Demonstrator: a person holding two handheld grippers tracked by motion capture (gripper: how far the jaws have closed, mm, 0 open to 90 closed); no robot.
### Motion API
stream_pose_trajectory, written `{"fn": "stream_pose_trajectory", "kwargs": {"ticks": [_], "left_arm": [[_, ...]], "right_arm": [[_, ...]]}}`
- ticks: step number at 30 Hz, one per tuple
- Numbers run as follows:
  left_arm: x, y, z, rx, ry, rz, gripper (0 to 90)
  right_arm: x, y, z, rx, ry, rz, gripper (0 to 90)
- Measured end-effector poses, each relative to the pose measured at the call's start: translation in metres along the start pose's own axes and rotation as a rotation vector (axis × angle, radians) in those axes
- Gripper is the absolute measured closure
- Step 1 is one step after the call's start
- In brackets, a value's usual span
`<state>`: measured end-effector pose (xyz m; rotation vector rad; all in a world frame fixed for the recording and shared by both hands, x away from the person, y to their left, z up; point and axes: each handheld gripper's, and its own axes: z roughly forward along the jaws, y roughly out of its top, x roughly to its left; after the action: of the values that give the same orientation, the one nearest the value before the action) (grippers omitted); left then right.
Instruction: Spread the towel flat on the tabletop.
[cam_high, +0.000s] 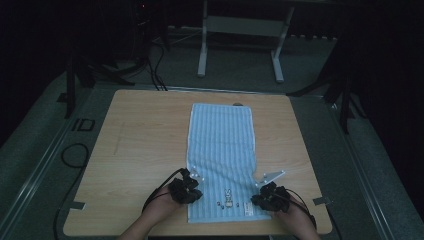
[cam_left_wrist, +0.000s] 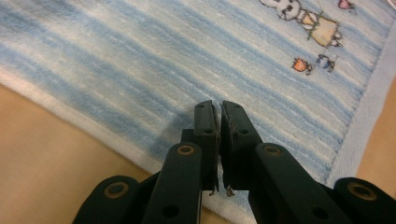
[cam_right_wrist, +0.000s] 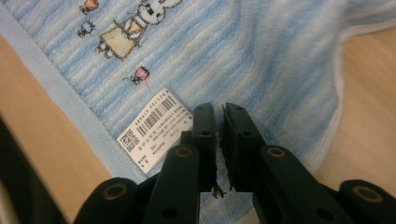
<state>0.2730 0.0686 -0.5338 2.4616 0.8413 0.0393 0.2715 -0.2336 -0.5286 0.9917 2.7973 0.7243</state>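
A towel (cam_high: 222, 150) lies lengthwise on the table (cam_high: 140, 145), its label (cam_right_wrist: 156, 128) at the near end.

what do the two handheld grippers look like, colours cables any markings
Both the left gripper and the right gripper are black, each with two flat jaws on hinged links with brass-coloured pivot rings. Each carries a grey three-cornered plate on top and trails a black cable. The person's forearms are bare. I can make out no markings.
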Motion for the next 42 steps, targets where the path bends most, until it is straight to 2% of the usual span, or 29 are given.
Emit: {"fn": "stream_pose_trajectory", "kwargs": {"ticks": [5,9,11,13,15,17,18,19,20,23,24,25,26,27,29,30,31,35,36,38,40,42], "left_arm": [[-0.013,-0.01,-0.005,0.011,-0.018,0.017,82.8],[-0.022,-0.014,-0.005,0.016,-0.04,0.034,82.3],[-0.025,-0.015,-0.005,0.022,-0.053,0.036,82.3],[-0.029,-0.017,-0.006,0.034,-0.085,0.041,82.3],[-0.032,-0.017,-0.008,0.033,-0.081,0.043,82.3],[-0.03,-0.014,-0.015,0.002,-0.067,0.041,82.3],[-0.028,-0.011,-0.019,-0.012,-0.057,0.043,82.1],[-0.025,-0.008,-0.022,-0.027,-0.039,0.043,77.0],[-0.02,-0.004,-0.025,-0.041,-0.021,0.042,75.9],[-0.006,0.007,-0.027,-0.066,0.014,0.02,66.2],[-0.006,0.007,-0.027,-0.066,0.014,0.02,65.7],[-0.003,0.012,-0.025,-0.071,0.046,0.021,65.7],[-0.003,0.016,-0.02,-0.062,0.04,0.028,62.2],[-0.003,0.016,-0.02,-0.062,0.04,0.028,62.2],[-0.004,0.018,-0.016,-0.053,0.033,0.034,62.2],[-0.008,0.018,-0.008,-0.028,0.006,0.048,62.2],[-0.01,0.018,-0.005,-0.019,0.003,0.051,60.6],[-0.011,0.015,0.006,0.013,-0.025,0.041,60.8],[-0.01,0.014,0.008,0.009,-0.03,0.037,61.1],[-0.009,0.015,0.008,0.004,-0.036,0.025,61.6],[-0.01,0.016,0.009,0.003,-0.026,0.029,61.6],[-0.012,0.017,0.01,0.007,-0.028,0.035,61.5]], "right_arm": [[0.015,-0.011,-0.004,-0.006,0.002,-0.015,81.6],[0.023,-0.022,-0.008,-0.022,0.011,0.011,81.6],[0.029,-0.027,-0.009,-0.028,0.026,0.025,81.7],[0.036,-0.031,-0.011,-0.017,0.06,0.009,81.6],[0.041,-0.032,-0.013,-0.002,0.089,-0.012,77.2],[0.04,-0.029,-0.017,-0.026,0.105,-0.02,75.5],[0.037,-0.026,-0.02,-0.041,0.096,-0.022,74.7],[0.032,-0.022,-0.023,-0.055,0.075,-0.017,73.0],[0.026,-0.016,-0.026,-0.068,0.053,-0.009,72.9],[0.002,0.006,-0.029,-0.109,-0.013,0.003,69.2],[0.002,0.006,-0.029,-0.109,-0.013,0.003,69.2],[-0.007,0.015,-0.029,-0.122,-0.034,0.008,67.8],[-0.031,0.037,-0.02,-0.156,-0.101,0.036,59.4],[-0.037,0.043,-0.017,-0.163,-0.112,0.045,57.2],[-0.037,0.043,-0.017,-0.163,-0.112,0.045,57.2],[-0.045,0.05,-0.011,-0.167,-0.113,0.054,56.1],[-0.059,0.063,0.001,-0.152,-0.14,0.049,55.0],[-0.079,0.079,0.025,-0.116,-0.132,0.084,55.1],[-0.082,0.081,0.03,-0.111,-0.117,0.092,55.1],[-0.085,0.084,0.041,-0.085,-0.132,0.087,55.0],[-0.086,0.084,0.044,-0.097,-0.134,0.084,54.2],[-0.086,0.084,0.043,-0.083,-0.142,0.076,53.7]]}}
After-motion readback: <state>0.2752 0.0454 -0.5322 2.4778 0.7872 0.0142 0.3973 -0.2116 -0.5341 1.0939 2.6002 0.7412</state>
